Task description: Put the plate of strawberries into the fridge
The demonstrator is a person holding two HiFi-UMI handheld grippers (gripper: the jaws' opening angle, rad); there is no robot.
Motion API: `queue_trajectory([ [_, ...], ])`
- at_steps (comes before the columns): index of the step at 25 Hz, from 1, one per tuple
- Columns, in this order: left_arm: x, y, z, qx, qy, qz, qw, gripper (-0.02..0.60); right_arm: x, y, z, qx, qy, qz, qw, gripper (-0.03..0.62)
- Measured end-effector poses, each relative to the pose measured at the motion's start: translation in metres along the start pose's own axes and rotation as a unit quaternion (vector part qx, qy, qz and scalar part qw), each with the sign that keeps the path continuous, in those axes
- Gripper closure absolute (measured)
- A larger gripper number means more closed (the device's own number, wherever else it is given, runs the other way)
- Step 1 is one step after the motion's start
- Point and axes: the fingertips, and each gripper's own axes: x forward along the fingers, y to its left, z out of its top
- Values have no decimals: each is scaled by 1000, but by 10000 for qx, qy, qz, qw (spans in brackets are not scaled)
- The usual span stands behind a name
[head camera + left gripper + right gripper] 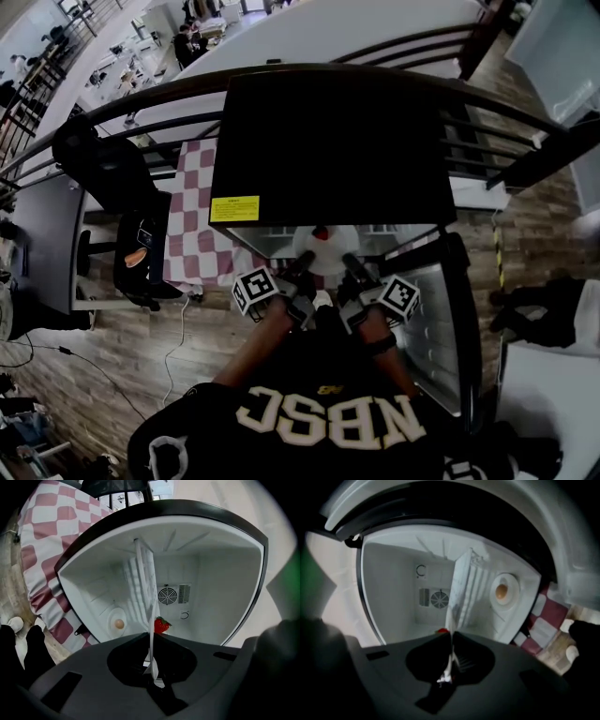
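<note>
Your left gripper [150, 637]: closed on the rim of the round white plate [152, 616], with a red strawberry [161, 625] just beyond its tips. Your right gripper [451, 637]: clamped on the same plate's opposite rim. Ahead of both grippers: the open black fridge with a white interior [220, 588], plate held at its opening.

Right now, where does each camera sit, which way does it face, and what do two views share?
Head view: on the person's head, looking steeply down onto the fridge; forearms, left gripper and right gripper show.
Left gripper view: on the left gripper, facing into the fridge; its jaws clamp the plate.
Right gripper view: on the right gripper, facing into the fridge; its jaws clamp the plate.
Shared: both gripper views show the strawberry and fan.
</note>
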Motion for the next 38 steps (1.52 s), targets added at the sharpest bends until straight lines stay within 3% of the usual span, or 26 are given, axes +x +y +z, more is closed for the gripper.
queue_trajectory([
  [8,9,1,12,91,-125,-78,9999,548,19,0,10,-288,73,225,9993,557],
  [24,16,-5,21,87,-347,-201,9992,542,32,5,14,-1029,237,108,9943,552],
  [28,17,-3,24,59,-364,-194,9991,504,33,4,17,-1441,159,-23,9894,471],
  [34,13,-1,25,157,-350,-217,9990,445,30,8,16,-1518,61,51,9884,427],
  [38,8,-8,20,602,-175,-302,9976,413,23,9,16,-1979,-49,-49,9802,413],
])
